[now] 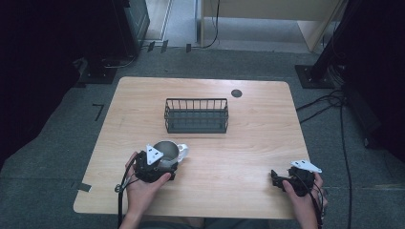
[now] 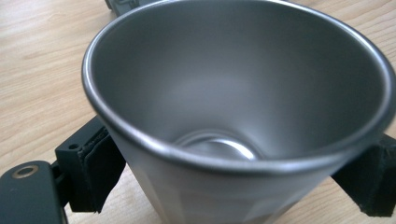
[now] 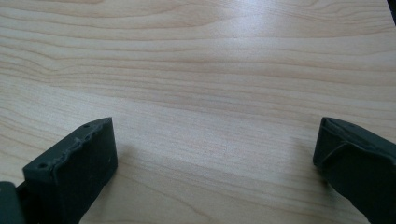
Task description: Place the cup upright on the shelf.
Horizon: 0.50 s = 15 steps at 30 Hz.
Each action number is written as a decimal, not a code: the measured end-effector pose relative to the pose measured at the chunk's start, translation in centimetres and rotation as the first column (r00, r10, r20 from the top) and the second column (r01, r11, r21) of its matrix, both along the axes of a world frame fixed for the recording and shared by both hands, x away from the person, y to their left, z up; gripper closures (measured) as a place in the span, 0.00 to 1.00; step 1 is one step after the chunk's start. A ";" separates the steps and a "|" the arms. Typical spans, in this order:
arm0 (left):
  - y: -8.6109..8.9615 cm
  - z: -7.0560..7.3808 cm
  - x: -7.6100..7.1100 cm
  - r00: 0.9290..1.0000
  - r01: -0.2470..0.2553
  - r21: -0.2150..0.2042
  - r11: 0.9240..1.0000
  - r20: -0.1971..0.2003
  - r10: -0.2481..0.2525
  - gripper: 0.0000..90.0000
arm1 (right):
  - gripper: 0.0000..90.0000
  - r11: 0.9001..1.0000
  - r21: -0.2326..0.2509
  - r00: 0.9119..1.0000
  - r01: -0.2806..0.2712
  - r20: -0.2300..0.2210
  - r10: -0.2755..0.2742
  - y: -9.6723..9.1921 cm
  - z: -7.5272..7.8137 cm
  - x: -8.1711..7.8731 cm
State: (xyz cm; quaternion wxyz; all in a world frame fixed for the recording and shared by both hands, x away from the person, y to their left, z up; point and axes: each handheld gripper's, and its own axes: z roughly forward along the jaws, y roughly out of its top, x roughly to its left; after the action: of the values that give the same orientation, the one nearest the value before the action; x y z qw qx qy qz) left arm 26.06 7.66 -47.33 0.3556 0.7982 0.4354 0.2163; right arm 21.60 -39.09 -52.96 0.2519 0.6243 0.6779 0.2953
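Note:
A grey metal cup (image 1: 168,150) stands near the front left of the wooden table (image 1: 248,143). My left gripper (image 1: 165,158) is shut on it. In the left gripper view the cup (image 2: 233,93) is empty and its mouth faces the camera, with a black pad (image 2: 95,168) pressed on each side of its wall. My right gripper (image 1: 275,176) rests low at the front right of the table. Its jaws stand wide apart over bare wood in the right gripper view, so this gripper (image 3: 215,158) is open and holds nothing.
A dark wire basket (image 1: 196,100) stands empty at the middle back of the table. A small black round grommet (image 1: 236,93) sits behind it to the right. Cables (image 1: 329,102) lie on the grey floor to the right of the table.

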 end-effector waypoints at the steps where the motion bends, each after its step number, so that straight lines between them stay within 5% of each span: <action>1: 0.0 0.0 0.0 1.000 0.002 0.000 1.000 0.000 -0.002 0.09 | 0.00 1.000 0.000 1.000 -0.001 0.000 0.001 0.0 0.0 0.0; 7: 0.7 -0.4 0.0 1.000 0.015 -0.036 0.999 -0.024 -0.016 0.09 | 0.00 1.000 0.000 1.000 0.000 0.000 0.000 0.0 0.0 0.0; 15: 0.1 0.1 0.6 0.999 -0.039 -0.053 0.998 -0.039 0.037 0.03 | 0.00 1.000 0.001 1.000 0.000 0.000 0.000 0.0 0.0 0.0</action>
State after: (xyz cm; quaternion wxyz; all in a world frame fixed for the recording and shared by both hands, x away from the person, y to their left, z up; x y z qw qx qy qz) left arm 26.64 7.71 -47.27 0.3644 0.7840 0.4628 0.1961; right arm 21.60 -39.09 -52.96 0.2518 0.6243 0.6779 0.2955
